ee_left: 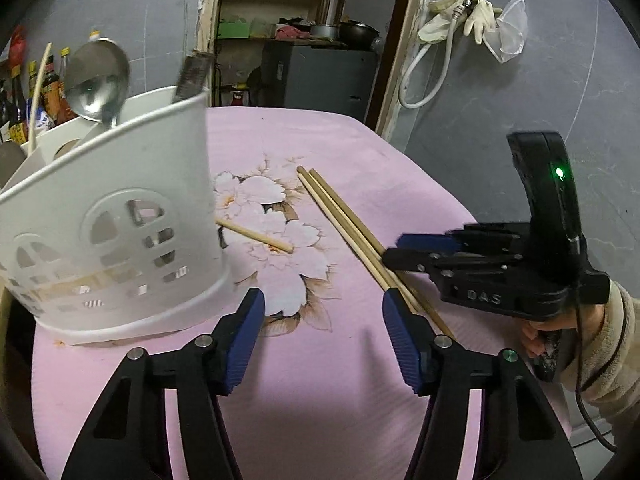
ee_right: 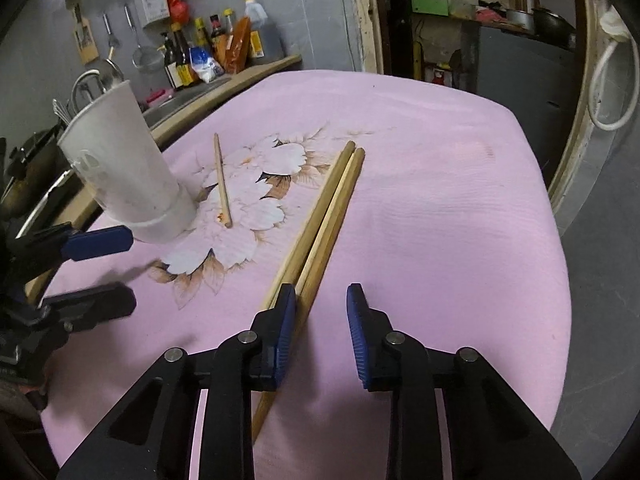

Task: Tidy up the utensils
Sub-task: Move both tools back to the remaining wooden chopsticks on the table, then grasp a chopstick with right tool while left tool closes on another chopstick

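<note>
While both claws hang released over the pink worktop [ee_right: 440, 168], the right claw [ee_right: 320, 320] straddles the near ends of two chopsticks [ee_right: 332, 200] lying mid-worktop. Left claw [ee_left: 322, 332] hovers beside the white utensil holder [ee_left: 120, 232] near the worktop's left edge, a lone chopstick [ee_left: 256, 235] at its base.

A home kitchen: sauce bottles [ee_right: 208, 52], hanging ladles [ee_right: 110, 34], pantry shelves [ee_left: 276, 0].

**Chopsticks loose, holder partly filled**

A white perforated utensil holder [ee_left: 120, 232] stands upright on the pink surface, holding a metal spoon [ee_left: 98, 80] bowl-up. A single chopstick [ee_right: 222, 180] lies just beside its base. Two wooden chopsticks [ee_right: 320, 216] lie side by side, touching, nearby.
</note>
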Demonstrator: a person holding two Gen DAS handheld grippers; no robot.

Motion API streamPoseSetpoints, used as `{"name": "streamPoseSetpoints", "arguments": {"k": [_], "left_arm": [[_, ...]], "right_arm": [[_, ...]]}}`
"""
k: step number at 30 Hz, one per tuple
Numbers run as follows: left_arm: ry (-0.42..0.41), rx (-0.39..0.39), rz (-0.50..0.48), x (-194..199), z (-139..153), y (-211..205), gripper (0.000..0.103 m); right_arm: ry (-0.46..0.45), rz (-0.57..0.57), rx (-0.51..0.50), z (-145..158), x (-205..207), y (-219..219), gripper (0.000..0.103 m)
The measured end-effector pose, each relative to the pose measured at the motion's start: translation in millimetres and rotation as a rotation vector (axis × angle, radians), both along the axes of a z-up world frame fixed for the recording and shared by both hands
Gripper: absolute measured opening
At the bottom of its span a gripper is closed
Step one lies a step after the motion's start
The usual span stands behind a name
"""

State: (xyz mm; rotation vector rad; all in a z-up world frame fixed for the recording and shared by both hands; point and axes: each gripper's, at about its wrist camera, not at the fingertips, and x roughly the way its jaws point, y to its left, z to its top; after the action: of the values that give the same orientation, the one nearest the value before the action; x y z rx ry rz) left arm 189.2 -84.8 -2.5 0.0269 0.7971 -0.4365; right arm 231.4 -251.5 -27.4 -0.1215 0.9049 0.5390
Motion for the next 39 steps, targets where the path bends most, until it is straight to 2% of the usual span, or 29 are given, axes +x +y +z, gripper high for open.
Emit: {"name": "streamPoseSetpoints", "arguments": {"k": [4, 8, 11, 15, 20, 24, 29, 33, 35, 37, 39], "left_arm": [[0.021, 0.001, -0.002, 5.4, -3.0, -3.7, 0.047], [0.038, -0.016, 0.018, 11.2, -4.5, -5.2, 0.047], [0.03, -0.014, 0.042, 14.3, -3.8, -8.8, 0.047], [0.017, -0.011, 0.079, 21.3, -3.3, -14.3, 0.046], [0.009, 0.003, 0.144, 34.0, -6.3, -21.5, 0.04], [0.043, 0.007, 0.209, 48.3, -13.7, -21.0, 0.033], [0.098, 0.019, 0.286, 64.6, -22.2, -17.9, 0.032], [0.106, 0.022, 0.339, 73.6, -21.5, -18.6, 0.031], [0.114, 0.035, 0.364, 77.4, -22.4, -19.1, 0.028], [0.114, 0.053, 0.395, 78.8, -22.6, -17.5, 0.013], [0.118, 0.055, 0.415, 78.4, -22.8, -14.2, 0.007]], "right_arm": [[-0.005, 0.007, -0.032, -0.8, 7.0, 2.1, 0.017], [0.01, 0.021, -0.041, -4.4, 17.6, 4.5, 0.014], [0.002, 0.025, -0.062, -4.7, 23.0, 9.1, 0.008], [-0.003, 0.024, -0.062, -2.4, 21.8, 3.1, 0.005], [-0.018, -0.009, -0.018, 2.6, 11.8, -17.4, 0.004], [-0.05, -0.027, -0.016, 6.1, 3.2, -22.7, 0.004], [-0.066, -0.034, 0.008, 8.4, -1.4, -32.3, 0.004], [-0.054, -0.035, 0.044, 7.7, 0.4, -42.6, 0.004], [-0.044, -0.036, 0.067, 6.8, 1.6, -44.5, 0.004], [-0.036, -0.034, 0.081, 6.5, 3.8, -45.7, 0.004], [-0.037, -0.032, 0.08, 6.4, 2.7, -44.2, 0.004]]}}
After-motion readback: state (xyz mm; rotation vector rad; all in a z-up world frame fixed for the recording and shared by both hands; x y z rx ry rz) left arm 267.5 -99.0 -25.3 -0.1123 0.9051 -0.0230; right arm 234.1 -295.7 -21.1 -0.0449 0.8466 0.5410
